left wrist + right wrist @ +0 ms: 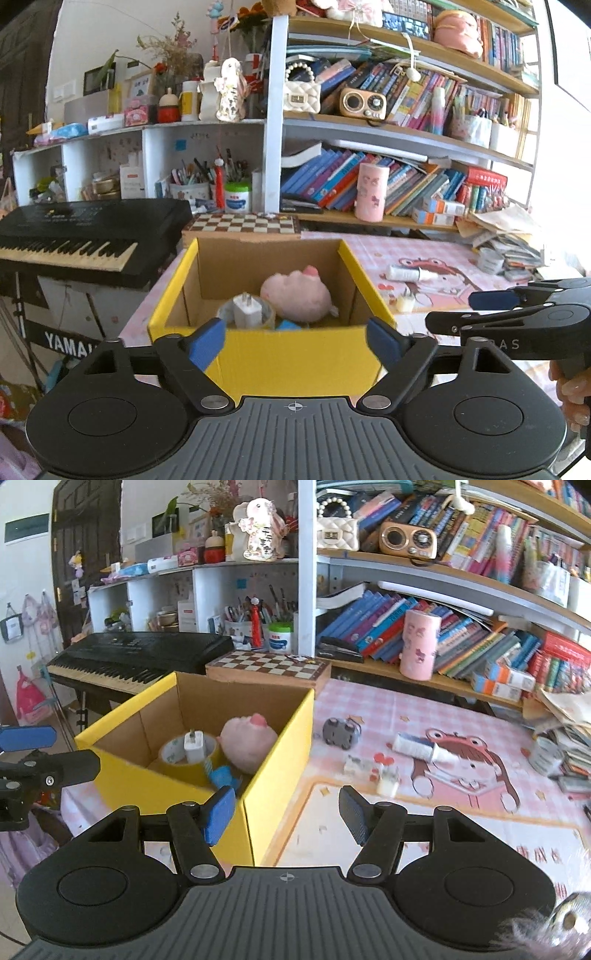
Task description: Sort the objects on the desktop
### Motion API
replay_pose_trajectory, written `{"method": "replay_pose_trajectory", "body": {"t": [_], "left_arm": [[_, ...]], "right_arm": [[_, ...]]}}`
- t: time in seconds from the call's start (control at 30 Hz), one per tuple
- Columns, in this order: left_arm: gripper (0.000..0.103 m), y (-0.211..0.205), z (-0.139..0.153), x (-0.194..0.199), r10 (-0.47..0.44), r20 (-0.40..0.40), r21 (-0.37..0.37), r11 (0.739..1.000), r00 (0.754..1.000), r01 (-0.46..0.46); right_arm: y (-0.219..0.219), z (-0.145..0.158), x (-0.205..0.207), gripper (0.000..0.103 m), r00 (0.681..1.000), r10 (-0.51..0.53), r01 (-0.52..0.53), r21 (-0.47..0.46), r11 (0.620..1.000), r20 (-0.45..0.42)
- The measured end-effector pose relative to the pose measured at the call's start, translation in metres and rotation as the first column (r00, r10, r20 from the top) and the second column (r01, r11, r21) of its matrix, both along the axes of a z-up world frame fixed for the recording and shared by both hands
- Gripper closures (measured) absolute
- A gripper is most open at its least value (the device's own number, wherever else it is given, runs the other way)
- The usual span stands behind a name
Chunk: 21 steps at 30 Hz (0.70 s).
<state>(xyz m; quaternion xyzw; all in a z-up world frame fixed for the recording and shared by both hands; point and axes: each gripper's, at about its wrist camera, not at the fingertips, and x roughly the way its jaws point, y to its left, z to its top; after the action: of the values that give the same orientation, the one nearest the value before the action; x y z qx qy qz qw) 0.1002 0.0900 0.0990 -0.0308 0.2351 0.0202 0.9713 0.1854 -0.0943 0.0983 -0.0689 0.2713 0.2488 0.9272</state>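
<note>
From the left wrist view, I see the left gripper (295, 341) standing wide, its blue pads on either side of the near wall of the yellow box (295, 354), with nothing between them; the pads do not press on the cardboard, so I read it as empty. The box already holds a pink plush (295, 295), a white charger (246, 309) resting on a roll of tape (267, 318), and a small blue item (288, 325). The objects not yet sorted lie to the right of the box on the pink desk mat (424, 243): a white tube (408, 273) and a small pale piece (405, 301). The right gripper (480, 310) enters at the right edge, between this camera and those objects. From the right wrist view, I see the right gripper (288, 812) about half open and holding nothing, with its left pad in front of the box's near right corner and its right pad over bare mat. The small pale piece (388, 777) lies just ahead and slightly right of the claw, nearest of all; the grey toy car (340, 733) sits farther ahead, just beside the box wall; the white tube (421, 748) lies farther right, its long axis running left to right with its narrow end pointing right. I judge the right hand nearer to every remaining object, so the next pick falls to it, moving forward and rightward away from the box. For the tube, the jaws would close across its short side.
</note>
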Motion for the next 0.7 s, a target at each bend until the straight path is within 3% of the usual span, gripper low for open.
{"method": "replay_pose_trajectory", "body": {"t": [0.7], "left_arm": [[0.011, -0.013, -0.024, -0.079, 0.059, -0.056, -0.027, 0.998, 0.997, -0.061]], "right_arm": [[-0.020, -0.031, -0.091, 0.038, 0.990, -0.134, 0.135, 0.013, 0.991, -0.051]]}}
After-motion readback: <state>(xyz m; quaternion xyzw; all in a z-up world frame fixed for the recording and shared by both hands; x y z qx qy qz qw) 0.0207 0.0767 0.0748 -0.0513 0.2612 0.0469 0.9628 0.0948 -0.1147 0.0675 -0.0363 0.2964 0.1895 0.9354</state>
